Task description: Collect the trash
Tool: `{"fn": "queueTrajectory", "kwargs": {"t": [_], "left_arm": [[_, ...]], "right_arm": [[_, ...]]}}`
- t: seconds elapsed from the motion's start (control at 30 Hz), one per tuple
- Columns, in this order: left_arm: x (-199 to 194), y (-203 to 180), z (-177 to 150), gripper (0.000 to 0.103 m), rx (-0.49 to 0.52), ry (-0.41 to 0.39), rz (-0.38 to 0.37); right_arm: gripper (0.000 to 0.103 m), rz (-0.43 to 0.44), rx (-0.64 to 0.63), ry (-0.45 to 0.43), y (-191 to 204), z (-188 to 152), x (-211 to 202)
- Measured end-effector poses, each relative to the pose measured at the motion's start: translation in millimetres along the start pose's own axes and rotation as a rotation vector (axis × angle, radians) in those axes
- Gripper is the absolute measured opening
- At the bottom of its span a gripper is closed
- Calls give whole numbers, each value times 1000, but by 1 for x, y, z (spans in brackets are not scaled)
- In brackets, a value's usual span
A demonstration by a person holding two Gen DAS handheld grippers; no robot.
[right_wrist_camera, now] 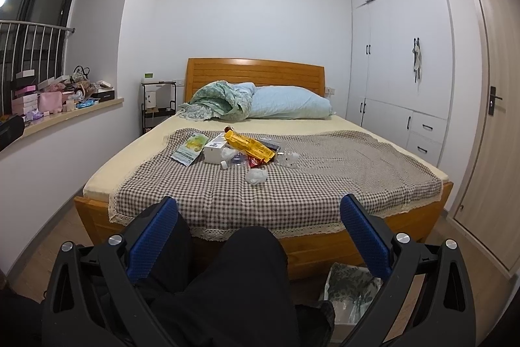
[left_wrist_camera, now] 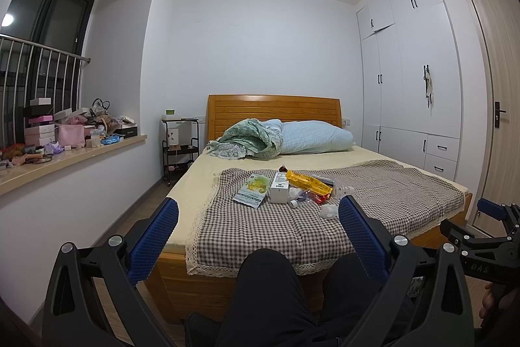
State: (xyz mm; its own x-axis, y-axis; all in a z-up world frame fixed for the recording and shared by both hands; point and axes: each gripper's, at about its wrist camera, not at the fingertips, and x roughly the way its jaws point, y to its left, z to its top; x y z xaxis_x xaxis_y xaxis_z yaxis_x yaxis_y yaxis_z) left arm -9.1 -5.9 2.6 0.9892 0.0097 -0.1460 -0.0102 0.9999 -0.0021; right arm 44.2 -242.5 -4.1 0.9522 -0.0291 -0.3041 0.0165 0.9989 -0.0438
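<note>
Left gripper [left_wrist_camera: 258, 210] and right gripper [right_wrist_camera: 259, 208] — fingers spread wide, empty, well short of trash pile [right_wrist_camera: 240, 150] on checkered cloth [right_wrist_camera: 325, 171] — bed [right_wrist_camera: 97, 210].

My finger pads [right_wrist_camera: 156, 236] are blue; the cloth [right_wrist_camera: 325, 171] is brown-and-white checked; a yellow wrapper [right_wrist_camera: 250, 147], white box [right_wrist_camera: 214, 152], green-yellow packet [right_wrist_camera: 190, 148] lie on it.

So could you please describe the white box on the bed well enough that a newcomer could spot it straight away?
Find the wooden bed and the checked cloth spread over its foot end. In the litter there, the white box lies between the green-and-yellow packet and the long yellow wrapper. It is the only boxy, plain white piece.
</note>
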Motion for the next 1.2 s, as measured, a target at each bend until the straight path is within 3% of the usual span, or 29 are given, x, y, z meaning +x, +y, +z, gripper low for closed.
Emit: {"fn": "queueTrajectory", "kwargs": {"t": [0.9, 1.2], "left_arm": [[3, 0, -2, 96, 0, 11, -7], [27, 3, -8, 96, -3, 64, -11]], "right_arm": [[96, 29, -5, 21, -2, -1, 3], [96, 19, -7, 44, -5, 0, 15]]}}
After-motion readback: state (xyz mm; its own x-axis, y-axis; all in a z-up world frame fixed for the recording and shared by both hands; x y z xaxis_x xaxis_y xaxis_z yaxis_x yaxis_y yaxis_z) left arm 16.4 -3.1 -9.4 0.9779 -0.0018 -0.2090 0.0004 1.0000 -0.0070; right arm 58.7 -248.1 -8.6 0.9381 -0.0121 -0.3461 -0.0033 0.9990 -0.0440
